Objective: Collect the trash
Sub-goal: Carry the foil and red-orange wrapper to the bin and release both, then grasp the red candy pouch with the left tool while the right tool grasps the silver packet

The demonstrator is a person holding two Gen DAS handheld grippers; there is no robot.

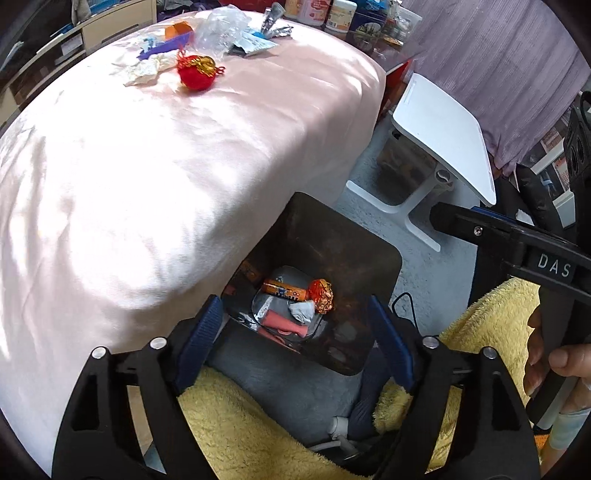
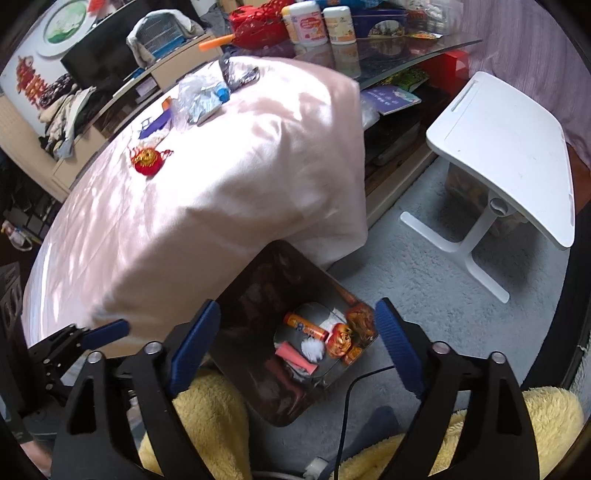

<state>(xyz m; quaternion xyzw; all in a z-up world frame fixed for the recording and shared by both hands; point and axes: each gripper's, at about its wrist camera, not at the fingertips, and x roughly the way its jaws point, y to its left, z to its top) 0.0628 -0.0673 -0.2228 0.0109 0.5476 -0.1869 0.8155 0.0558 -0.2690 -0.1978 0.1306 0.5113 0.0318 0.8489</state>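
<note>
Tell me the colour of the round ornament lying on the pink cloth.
Red, with gold trim on top. The ornament shows best in the left wrist view.

Bin [image 1: 376, 258] on floor directly ahead of and below left gripper [image 1: 295, 325], tucked against draped table [image 1: 147, 166] to its left; wrappers [image 1: 291, 302] and a tube [image 1: 284, 290] lie in bin. Ornament [image 1: 195, 72] on table far ahead-left, crumpled tissue [image 1: 144, 70] just left of it, plastic bag [image 1: 218, 27] behind. Small side table [image 1: 443, 136] ahead-right. Right gripper [image 2: 299, 332] above same bin, fleece [image 2: 207, 417] beneath it
</note>
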